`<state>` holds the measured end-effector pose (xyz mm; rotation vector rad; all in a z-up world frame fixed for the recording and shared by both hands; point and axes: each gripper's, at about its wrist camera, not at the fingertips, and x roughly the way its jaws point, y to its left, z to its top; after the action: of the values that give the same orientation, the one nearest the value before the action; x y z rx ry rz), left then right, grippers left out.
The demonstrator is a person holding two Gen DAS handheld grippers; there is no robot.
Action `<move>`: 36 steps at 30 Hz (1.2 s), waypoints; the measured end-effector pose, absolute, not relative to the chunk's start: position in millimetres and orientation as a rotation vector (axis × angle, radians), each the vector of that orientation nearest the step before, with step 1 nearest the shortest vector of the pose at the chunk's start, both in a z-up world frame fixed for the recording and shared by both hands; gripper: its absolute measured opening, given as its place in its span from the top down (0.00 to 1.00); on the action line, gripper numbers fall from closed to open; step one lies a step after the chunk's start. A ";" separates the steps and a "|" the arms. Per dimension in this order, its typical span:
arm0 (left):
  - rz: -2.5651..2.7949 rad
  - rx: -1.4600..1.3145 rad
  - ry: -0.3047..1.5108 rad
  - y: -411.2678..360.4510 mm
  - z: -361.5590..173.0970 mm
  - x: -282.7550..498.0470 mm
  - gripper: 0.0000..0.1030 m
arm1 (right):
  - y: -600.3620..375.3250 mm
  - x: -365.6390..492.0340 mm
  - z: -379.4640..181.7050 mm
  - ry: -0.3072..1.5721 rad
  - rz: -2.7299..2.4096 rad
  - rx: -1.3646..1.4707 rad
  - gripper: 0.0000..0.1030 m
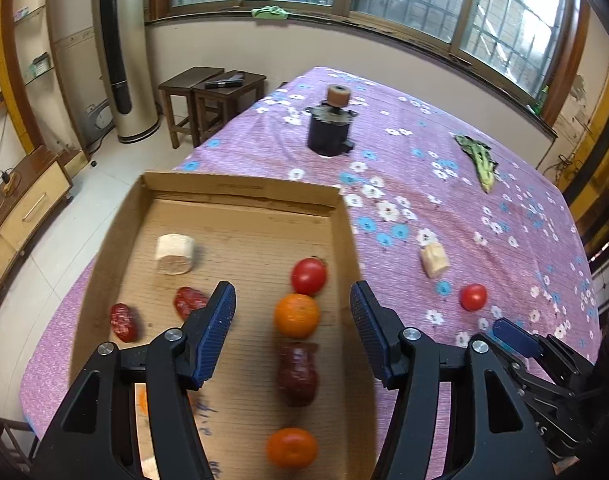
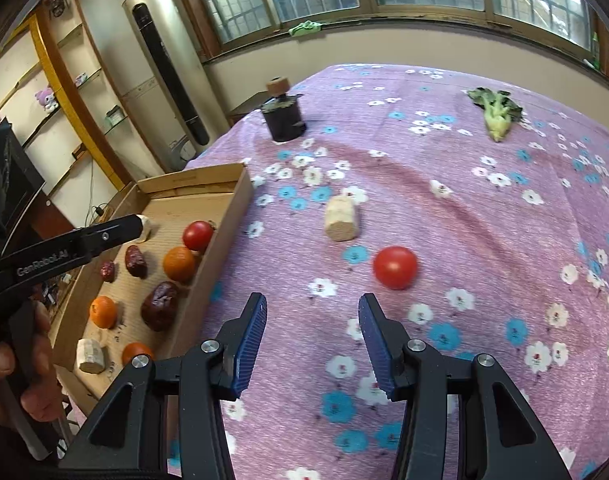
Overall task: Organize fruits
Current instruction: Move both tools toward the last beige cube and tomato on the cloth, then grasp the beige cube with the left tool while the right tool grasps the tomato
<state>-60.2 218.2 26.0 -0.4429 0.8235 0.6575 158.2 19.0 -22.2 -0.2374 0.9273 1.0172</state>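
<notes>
A table under a purple floral tablecloth (image 2: pixel 484 240) fills both views. At its left edge sits a shallow cardboard tray (image 1: pixel 240 190), holding most of the fruit.

Above the tray hangs the left gripper (image 1: pixel 292 312), its jaws spread wide with nothing between them; the 2 blue pads (image 1: pixel 218 332) frame a row of fruit below. The right gripper (image 2: pixel 312 320) hangs over bare cloth to the right of the tray, jaws likewise apart and empty, with a loose red tomato (image 2: pixel 395 267) just ahead of its right finger.

Farther back on the table stands a dark cylindrical pot (image 1: pixel 329 130) with a tan spool-like knob on top, and near the far right lies a leafy green vegetable (image 2: pixel 496 114).

Along the tray's right wall, from far to near in the left wrist view: a tomato (image 1: pixel 309 276), an orange (image 1: pixel 296 316) touching it, a large dark red date (image 1: pixel 298 374), then a second orange (image 1: pixel 291 448). On the tray's left half lie a pale cut chunk (image 1: pixel 174 254) (possibly a stem or root section) and 2 smaller red dates (image 1: pixel 123 322) (image 1: pixel 189 301), apart from each other. The right wrist view shows another pale chunk (image 2: pixel 90 356) and a third orange (image 2: pixel 136 353) at the tray's near end.

On the cloth, a similar pale chunk (image 2: pixel 341 222) lies just beyond the loose tomato.
</notes>
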 end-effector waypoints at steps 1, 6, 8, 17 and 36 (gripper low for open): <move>0.649 -0.440 0.825 215.6 26.5 -56.8 0.43 | 17.8 161.4 -23.5 0.927 1.009 -0.236 0.52; 0.620 -0.423 0.829 204.9 30.0 -40.8 0.43 | 17.5 175.8 -31.0 0.929 0.973 -0.244 0.52; 0.612 -0.416 0.830 200.8 31.1 -34.3 0.43 | 18.6 181.3 -34.7 0.930 0.962 -0.245 0.52; 0.555 -0.416 0.851 185.0 27.2 0.8 0.43 | 36.4 204.9 -52.1 0.916 0.915 -0.276 0.52; 0.521 -0.347 1.019 155.3 -41.7 111.3 0.49 | -49.5 188.4 -33.6 0.946 0.938 -0.110 0.68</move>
<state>111.3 155.3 -41.7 -0.3474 1.0192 0.5207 188.4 -49.5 -33.6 -0.1100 0.9455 0.9378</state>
